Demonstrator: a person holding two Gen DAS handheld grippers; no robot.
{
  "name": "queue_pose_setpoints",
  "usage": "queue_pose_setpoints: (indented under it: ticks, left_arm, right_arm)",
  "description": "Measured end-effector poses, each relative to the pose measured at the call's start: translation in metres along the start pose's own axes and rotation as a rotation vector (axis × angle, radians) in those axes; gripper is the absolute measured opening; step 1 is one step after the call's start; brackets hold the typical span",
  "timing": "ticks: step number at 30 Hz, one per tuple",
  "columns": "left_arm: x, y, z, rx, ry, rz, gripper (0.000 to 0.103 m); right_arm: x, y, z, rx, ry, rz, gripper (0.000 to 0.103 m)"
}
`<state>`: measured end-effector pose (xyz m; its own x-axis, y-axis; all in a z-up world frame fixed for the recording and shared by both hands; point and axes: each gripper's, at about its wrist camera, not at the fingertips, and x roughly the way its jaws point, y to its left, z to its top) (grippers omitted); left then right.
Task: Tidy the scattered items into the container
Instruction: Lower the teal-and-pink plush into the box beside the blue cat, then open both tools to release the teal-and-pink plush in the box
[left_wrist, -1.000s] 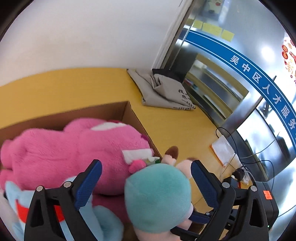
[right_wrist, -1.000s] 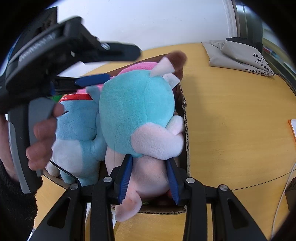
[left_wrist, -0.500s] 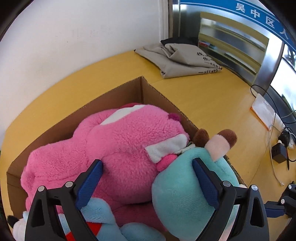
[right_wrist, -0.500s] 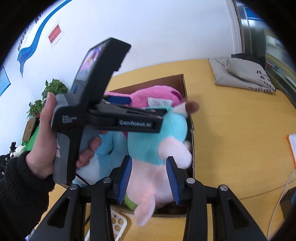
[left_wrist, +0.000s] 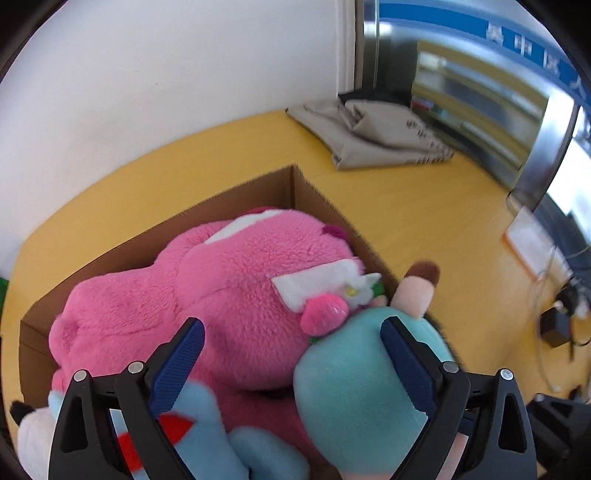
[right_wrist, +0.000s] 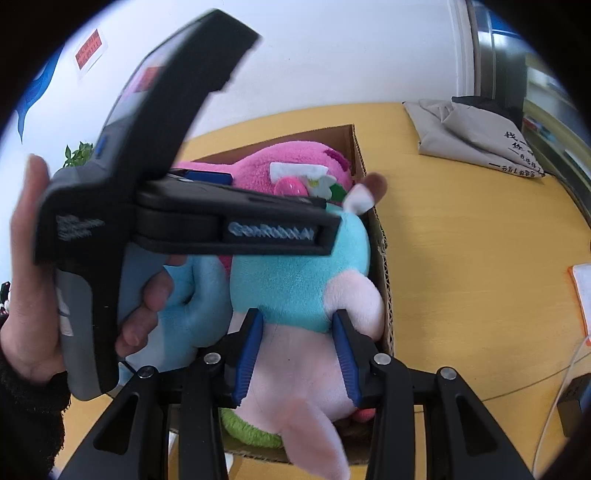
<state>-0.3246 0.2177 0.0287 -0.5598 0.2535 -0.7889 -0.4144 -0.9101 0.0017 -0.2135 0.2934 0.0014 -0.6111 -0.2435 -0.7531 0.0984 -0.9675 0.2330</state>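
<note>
right gripper (right_wrist: 297, 352) — clamped on teal toy (right_wrist: 299, 273), lower centre | left gripper (left_wrist: 291, 365) — wide over box (left_wrist: 236, 195)

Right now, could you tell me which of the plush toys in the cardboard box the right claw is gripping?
The right claw grips the teal-headed plush with the pale pink body; the big fuzzy pink plush and the light blue plush lie ungripped beside it.

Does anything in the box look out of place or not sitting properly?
Yes. The teal plush sits high at the cardboard box edge, its pale lower part overhanging the near wall and clamped by the right tongs. The box looks overfilled.
</note>
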Motion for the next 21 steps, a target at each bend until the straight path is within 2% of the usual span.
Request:
queue_pose_setpoints:
  ticks: [1, 3, 6, 9, 13, 17, 21]
  left_arm:
    - [-0.011, 0.0, -0.001, 0.0, -0.008, -0.005, 0.098]
    - [-0.039, 0.0, -0.006, 0.017, -0.05, -0.012, 0.098]
    - [-0.088, 0.001, -0.026, 0.044, -0.127, -0.037, 0.098]
    - [-0.124, 0.006, -0.054, 0.044, -0.171, -0.033, 0.102]
    - [-0.155, 0.027, -0.096, -0.01, -0.166, -0.051, 0.102]
    - [-0.179, 0.053, -0.138, -0.08, -0.166, -0.003, 0.102]
    - [-0.196, 0.065, -0.169, -0.084, -0.175, 0.006, 0.102]
  right_arm:
    - [-0.004, 0.002, -0.002, 0.006, -0.005, -0.003, 0.056]
    - [-0.013, 0.008, -0.005, 0.005, -0.015, -0.031, 0.071]
    - [-0.032, 0.018, -0.012, -0.01, -0.055, -0.047, 0.071]
    - [-0.049, 0.025, -0.021, 0.001, -0.086, -0.074, 0.077]
    - [-0.064, 0.035, -0.035, 0.0, -0.087, -0.124, 0.077]
    - [-0.072, 0.047, -0.047, -0.031, -0.078, -0.179, 0.077]
    - [-0.083, 0.063, -0.053, -0.056, -0.087, -0.221, 0.077]
